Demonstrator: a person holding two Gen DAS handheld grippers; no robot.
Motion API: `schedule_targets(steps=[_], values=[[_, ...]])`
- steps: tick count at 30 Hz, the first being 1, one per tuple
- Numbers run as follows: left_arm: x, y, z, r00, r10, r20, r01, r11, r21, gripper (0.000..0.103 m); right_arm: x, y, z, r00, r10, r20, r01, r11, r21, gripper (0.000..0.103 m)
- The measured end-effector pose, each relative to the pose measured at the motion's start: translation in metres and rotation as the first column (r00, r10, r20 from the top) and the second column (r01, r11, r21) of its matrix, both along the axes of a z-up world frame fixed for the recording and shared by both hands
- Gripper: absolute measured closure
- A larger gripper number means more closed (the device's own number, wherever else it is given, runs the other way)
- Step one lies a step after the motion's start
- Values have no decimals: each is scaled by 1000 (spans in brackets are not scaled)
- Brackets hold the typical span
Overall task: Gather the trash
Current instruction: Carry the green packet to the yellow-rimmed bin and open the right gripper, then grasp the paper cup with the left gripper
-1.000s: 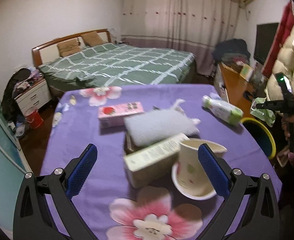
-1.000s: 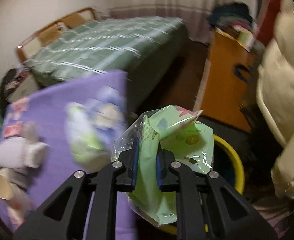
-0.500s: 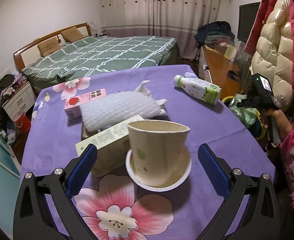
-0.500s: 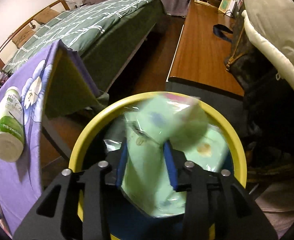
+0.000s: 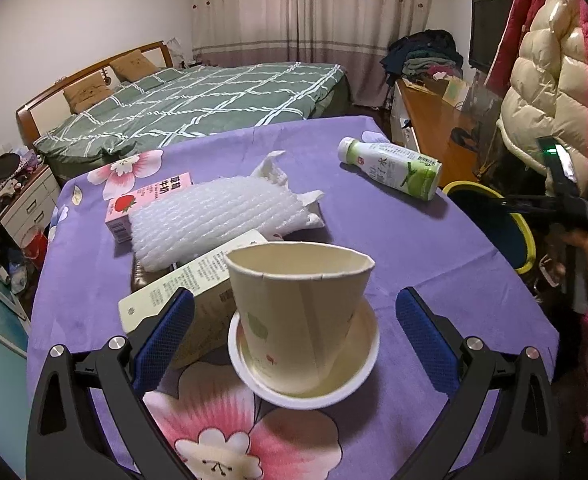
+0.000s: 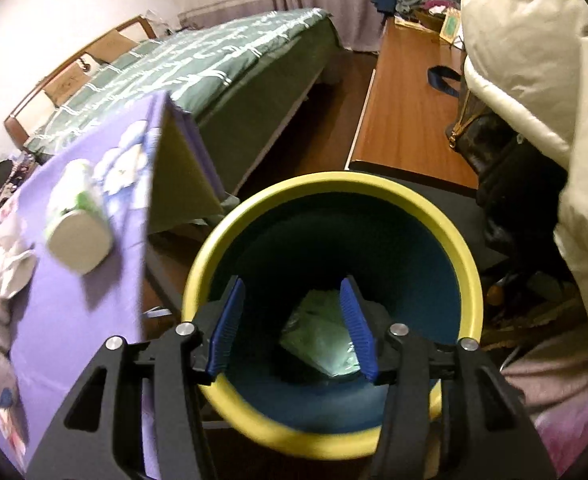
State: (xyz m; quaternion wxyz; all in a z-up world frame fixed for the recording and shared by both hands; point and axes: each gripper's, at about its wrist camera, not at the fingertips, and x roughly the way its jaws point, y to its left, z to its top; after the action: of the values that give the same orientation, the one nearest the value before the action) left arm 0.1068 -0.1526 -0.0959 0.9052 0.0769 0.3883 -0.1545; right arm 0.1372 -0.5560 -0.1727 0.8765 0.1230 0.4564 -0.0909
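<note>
On the purple table point(image 5: 434, 248) my left gripper point(image 5: 294, 322) stands wide around a paper cup point(image 5: 298, 304) in a white bowl point(image 5: 306, 384), touching neither, while my right gripper point(image 6: 291, 326) opens empty over the yellow-rimmed bin point(image 6: 334, 184), a green wrapper point(image 6: 318, 336) lying at its bottom.

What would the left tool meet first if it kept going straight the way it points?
Most likely the paper cup, which stands in a white bowl right between the open left tool's fingers. The box lies just off to the left finger's side; depth is hard to judge through the fisheye.
</note>
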Motion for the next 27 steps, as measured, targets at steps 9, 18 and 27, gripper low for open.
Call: schedule_targets(steps=[9,18,27], values=[[12,-14,-12,1000,-17,-10,17,999,34,5,-10,7,15,999,14,31,-14,1000,6,50],[22,-11,-14,999,-26,-32,26,1000,15,32,-11,8,13,999,14,31,-14,1000,17,50],[7,-7,29,998,-48,28,49,998,-27,37,-19,7,20,998,9,61,-9,1000,14,50]])
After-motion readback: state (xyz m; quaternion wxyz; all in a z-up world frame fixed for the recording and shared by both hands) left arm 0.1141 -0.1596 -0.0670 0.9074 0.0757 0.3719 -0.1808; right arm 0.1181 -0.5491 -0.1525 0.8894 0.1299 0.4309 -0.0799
